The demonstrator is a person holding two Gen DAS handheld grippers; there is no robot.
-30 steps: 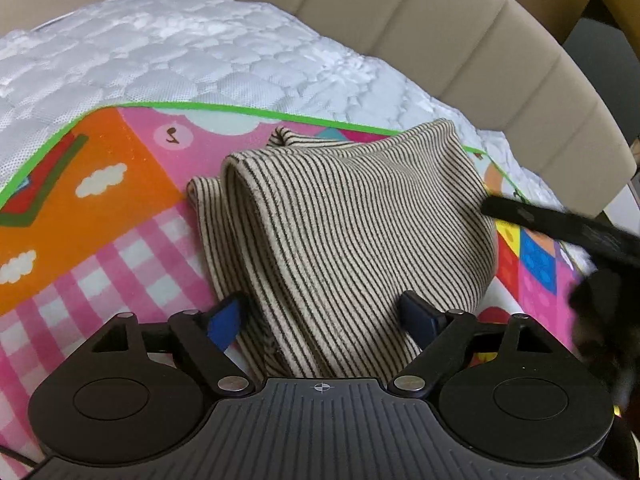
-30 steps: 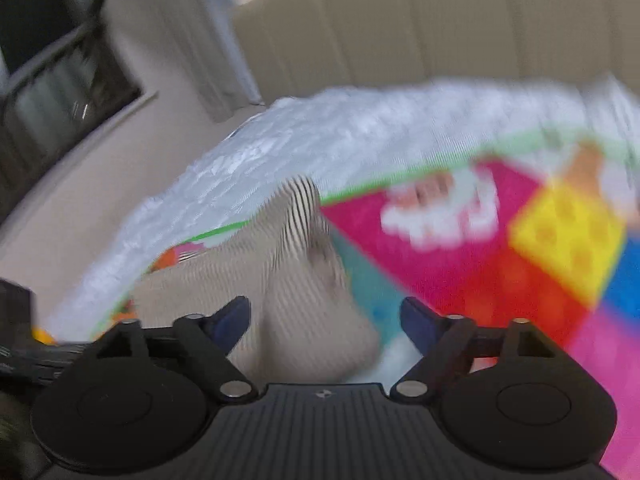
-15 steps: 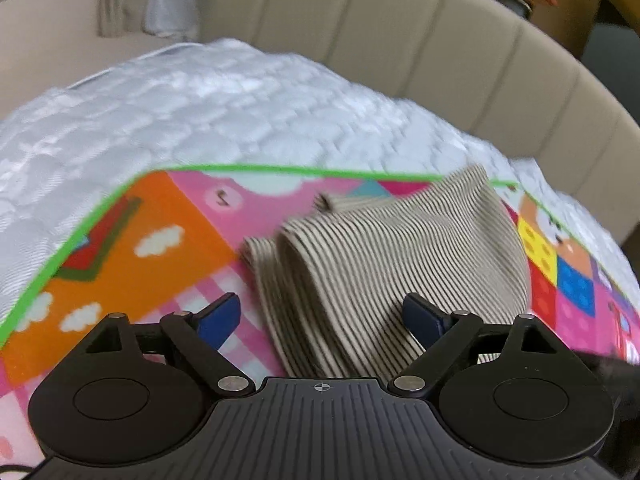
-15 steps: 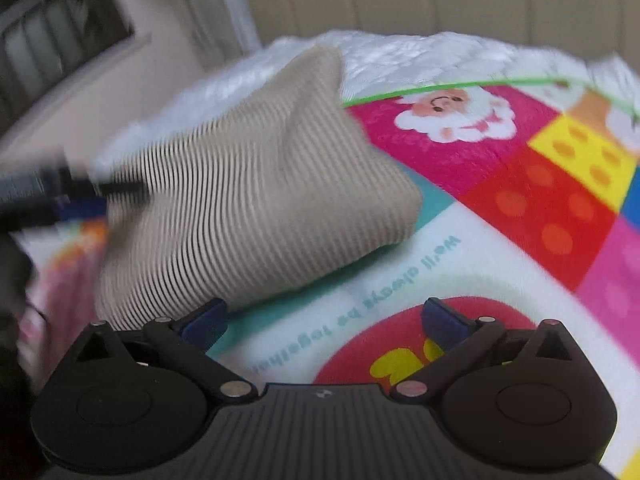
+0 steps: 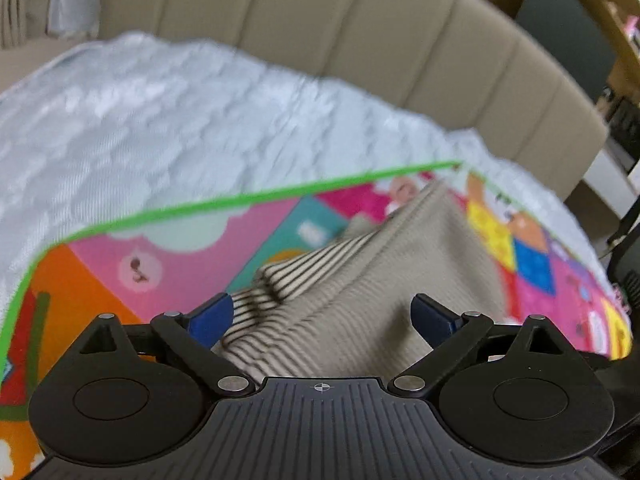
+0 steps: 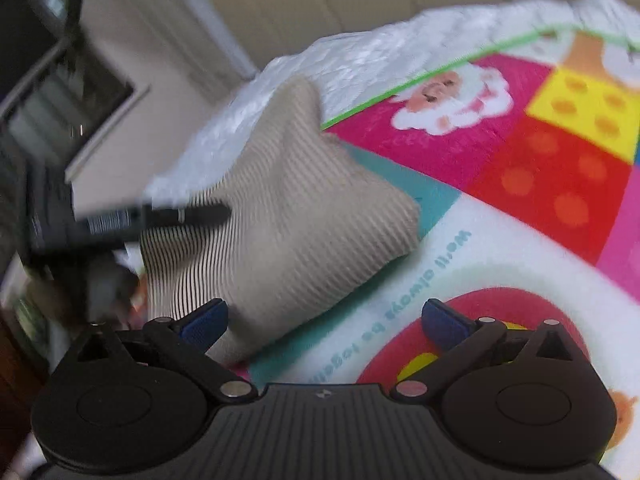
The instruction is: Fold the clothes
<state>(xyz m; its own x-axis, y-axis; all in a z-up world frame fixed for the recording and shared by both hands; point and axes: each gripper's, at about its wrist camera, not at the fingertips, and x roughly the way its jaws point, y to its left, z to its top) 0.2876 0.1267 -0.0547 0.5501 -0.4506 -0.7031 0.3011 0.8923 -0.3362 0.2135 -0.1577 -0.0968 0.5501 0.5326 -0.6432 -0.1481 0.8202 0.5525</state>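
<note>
A folded beige garment with thin dark stripes (image 5: 360, 280) lies on a colourful play mat (image 5: 168, 256) spread over a bed. My left gripper (image 5: 322, 316) is open just above the garment's near end, holding nothing. In the right wrist view the same garment (image 6: 288, 216) lies ahead and to the left on the mat (image 6: 520, 184). My right gripper (image 6: 324, 320) is open and empty, its left finger (image 6: 204, 322) beside the garment's near edge. The left gripper (image 6: 132, 220) shows blurred at the far left over the garment.
A white quilted mattress cover (image 5: 160, 120) surrounds the mat. A beige padded headboard (image 5: 360, 40) stands behind the bed. The mat's green border (image 5: 240, 200) runs past the garment. A dark window and wall (image 6: 68, 92) lie beyond the bed's left side.
Both grippers stayed open. The left view lifted and swung right, so the garment now sits lower and more to the right. The right gripper shifted slightly; the left gripper stays over the garment.
</note>
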